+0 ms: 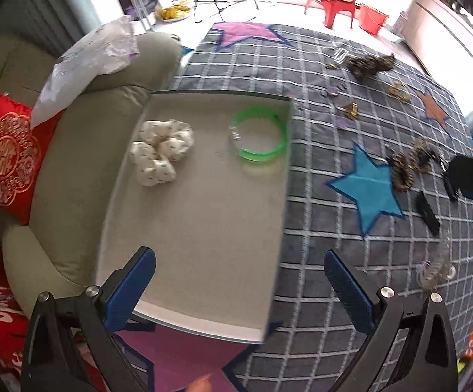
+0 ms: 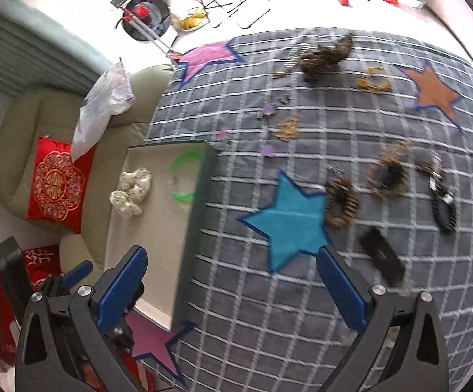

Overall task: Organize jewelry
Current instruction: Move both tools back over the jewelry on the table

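A shallow grey tray (image 1: 203, 245) (image 2: 151, 261) lies on the left part of a grey checked cloth. In it rest a white dotted scrunchie (image 1: 159, 155) (image 2: 132, 192) and a green bangle (image 1: 259, 134) (image 2: 184, 176). My left gripper (image 1: 239, 264) hangs open above the tray's near end, nothing between its fingers. My right gripper (image 2: 231, 263) is open and empty above the cloth, right of the tray. Loose on the cloth lie a brown claw clip (image 2: 341, 202) (image 1: 403, 170), a black hair clip (image 2: 382, 254) (image 1: 427, 212) and gold pieces (image 2: 287, 127).
The cloth (image 2: 269, 310) carries coloured stars, a blue star (image 2: 290, 220) nearest the right gripper. More hair pieces and chains are scattered at the far right (image 2: 390, 173). A beige sofa (image 1: 83, 163) with a red cushion (image 1: 4, 160) borders the tray's left side.
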### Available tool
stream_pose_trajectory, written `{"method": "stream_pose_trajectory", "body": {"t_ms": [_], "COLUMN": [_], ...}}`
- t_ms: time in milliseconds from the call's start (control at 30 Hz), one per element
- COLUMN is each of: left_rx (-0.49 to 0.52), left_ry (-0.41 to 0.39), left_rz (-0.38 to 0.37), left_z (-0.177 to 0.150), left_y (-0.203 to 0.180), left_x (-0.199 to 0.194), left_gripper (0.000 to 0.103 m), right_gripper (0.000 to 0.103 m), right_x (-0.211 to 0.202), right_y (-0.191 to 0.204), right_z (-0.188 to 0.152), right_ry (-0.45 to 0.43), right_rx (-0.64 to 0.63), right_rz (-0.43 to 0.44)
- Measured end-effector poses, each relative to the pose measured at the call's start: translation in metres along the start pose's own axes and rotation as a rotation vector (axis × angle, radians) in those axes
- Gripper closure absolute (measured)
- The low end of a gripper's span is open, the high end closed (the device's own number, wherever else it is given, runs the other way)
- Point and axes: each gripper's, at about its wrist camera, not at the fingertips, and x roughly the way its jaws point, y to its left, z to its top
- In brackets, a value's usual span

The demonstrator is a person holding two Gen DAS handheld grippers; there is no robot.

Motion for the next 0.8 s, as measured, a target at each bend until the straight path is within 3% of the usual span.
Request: {"method": "stream_pose_trajectory", "body": {"t_ms": [267, 800], "left_rx": [0.086, 0.162], "left_ry": [0.028, 0.088], "left_rz": [-0.054, -0.105], "left_z": [-0.005, -0.009], "left_y": [-0.042, -0.106], "left_x": [-0.005, 0.005], "left_gripper": [0.0, 0.0], "right_gripper": [0.0, 0.0], "right_x": [-0.028, -0.056], "right_y": [-0.05, -0.164], "right_z": [-0.033, -0.085], "right_ry": [0.01, 0.079], "right_rx": [0.079, 0.26], "right_rz": [-0.03, -0.224]}}
